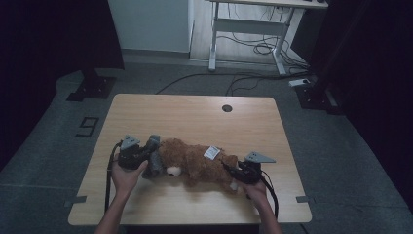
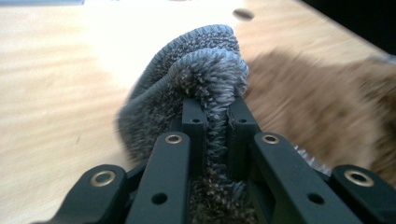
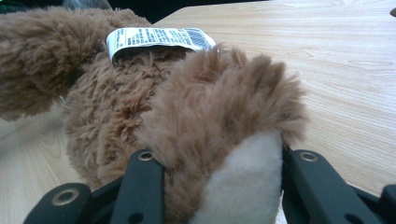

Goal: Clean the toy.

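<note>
Teddy bear (image 1: 197, 165), brown and plush, lies on its side across the near half of the counter (image 1: 195, 114), and I have hold of it at both ends. Nearest me, my right tongs (image 1: 237, 176) pinch a foot with a cream sole (image 3: 245, 186), the fur bulging up between the black jaws. My left tongs (image 1: 152, 157) are pressed together on a fold of grey knitted fabric (image 2: 201, 88) at the head end, a small hat or garment by the look of it, just beside the brown fur. I judge the step in hand to be dressing the bear: the grey piece is gripped and brought up against the head while the other hand steadies the body. The next move calls for stretching the grey opening and sliding it over the head without letting the foot slip, so the bear does not drag along the wood. A white sewn-in tag (image 3: 159, 38) sits on the bear's back; it carries lines of small print and what may be a barcode, too fine for me to read. Farther off, a round cable hole (image 1: 227, 108) marks the counter's far edge, and beyond it on the floor a dark "9" (image 1: 87, 126) is taped down.
</note>
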A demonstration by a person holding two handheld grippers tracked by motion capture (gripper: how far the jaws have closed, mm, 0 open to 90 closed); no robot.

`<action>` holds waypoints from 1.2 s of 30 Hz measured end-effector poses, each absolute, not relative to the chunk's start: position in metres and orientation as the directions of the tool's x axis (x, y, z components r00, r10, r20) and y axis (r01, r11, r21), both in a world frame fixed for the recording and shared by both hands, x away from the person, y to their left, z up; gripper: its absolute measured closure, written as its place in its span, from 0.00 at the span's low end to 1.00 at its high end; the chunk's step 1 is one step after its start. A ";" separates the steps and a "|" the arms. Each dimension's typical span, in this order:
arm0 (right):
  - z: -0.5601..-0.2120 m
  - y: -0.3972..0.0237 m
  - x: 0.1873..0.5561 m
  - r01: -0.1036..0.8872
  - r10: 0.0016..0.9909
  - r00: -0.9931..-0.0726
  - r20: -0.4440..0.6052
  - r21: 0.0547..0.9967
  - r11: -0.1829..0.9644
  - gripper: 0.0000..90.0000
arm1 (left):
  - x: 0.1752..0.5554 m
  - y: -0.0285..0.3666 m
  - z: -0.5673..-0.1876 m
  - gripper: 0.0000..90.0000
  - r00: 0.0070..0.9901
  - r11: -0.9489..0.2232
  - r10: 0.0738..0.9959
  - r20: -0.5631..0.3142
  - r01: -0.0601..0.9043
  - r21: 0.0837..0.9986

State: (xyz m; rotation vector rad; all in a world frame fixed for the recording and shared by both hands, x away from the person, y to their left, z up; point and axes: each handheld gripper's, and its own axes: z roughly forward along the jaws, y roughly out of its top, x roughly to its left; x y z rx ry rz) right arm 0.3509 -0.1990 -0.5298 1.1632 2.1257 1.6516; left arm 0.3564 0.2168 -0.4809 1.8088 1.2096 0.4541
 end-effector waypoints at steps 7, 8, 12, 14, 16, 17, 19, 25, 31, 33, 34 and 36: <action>-0.530 -0.200 0.352 0.460 0.695 -0.655 0.296 0.886 0.057 0.70 | 0.350 0.203 -0.457 0.90 0.490 -0.157 0.864 -0.119 0.485 0.860; -0.531 -0.201 0.352 0.463 0.694 -0.654 0.302 0.885 0.051 0.70 | 0.349 0.199 -0.448 0.90 0.502 -0.161 0.857 -0.112 0.468 0.869; -0.531 -0.200 0.352 0.461 0.693 -0.654 0.302 0.886 0.050 0.70 | 0.348 0.169 -0.415 0.90 0.565 -0.188 0.821 -0.085 0.409 0.893; -0.530 -0.200 0.352 0.459 0.692 -0.657 0.299 0.887 0.053 0.70 | 0.352 0.148 -0.402 0.90 0.597 -0.212 0.799 -0.069 0.387 0.897; -0.530 -0.200 0.351 0.458 0.694 -0.657 0.297 0.887 0.054 0.70 | 0.357 0.125 -0.393 0.90 0.629 -0.235 0.775 -0.060 0.375 0.897; -0.530 -0.200 0.351 0.458 0.693 -0.657 0.297 0.887 0.054 0.70 | 0.360 0.114 -0.389 0.90 0.644 -0.244 0.763 -0.058 0.370 0.896; -0.530 -0.200 0.351 0.460 0.692 -0.658 0.299 0.886 0.054 0.70 | 0.363 0.090 -0.384 0.90 0.674 -0.271 0.738 -0.046 0.358 0.893; -0.530 -0.201 0.351 0.462 0.689 -0.659 0.302 0.885 0.054 0.70 | 0.365 0.025 -0.402 0.90 0.755 -0.377 0.654 -0.045 0.377 0.846; -0.531 -0.201 0.351 0.459 0.688 -0.661 0.300 0.887 0.053 0.70 | 0.374 0.004 -0.448 0.90 0.752 -0.458 0.658 -0.037 0.439 0.773; -0.531 -0.200 0.351 0.457 0.687 -0.661 0.301 0.888 0.052 0.70 | 0.373 0.009 -0.450 0.90 0.747 -0.446 0.664 -0.042 0.440 0.780; -0.531 -0.200 0.352 0.460 0.686 -0.661 0.306 0.887 0.048 0.70 | 0.373 0.011 -0.449 0.90 0.743 -0.447 0.668 -0.035 0.438 0.780; -0.531 -0.200 0.352 0.461 0.685 -0.660 0.307 0.886 0.046 0.70 | 0.371 0.016 -0.446 0.90 0.733 -0.456 0.681 -0.005 0.429 0.780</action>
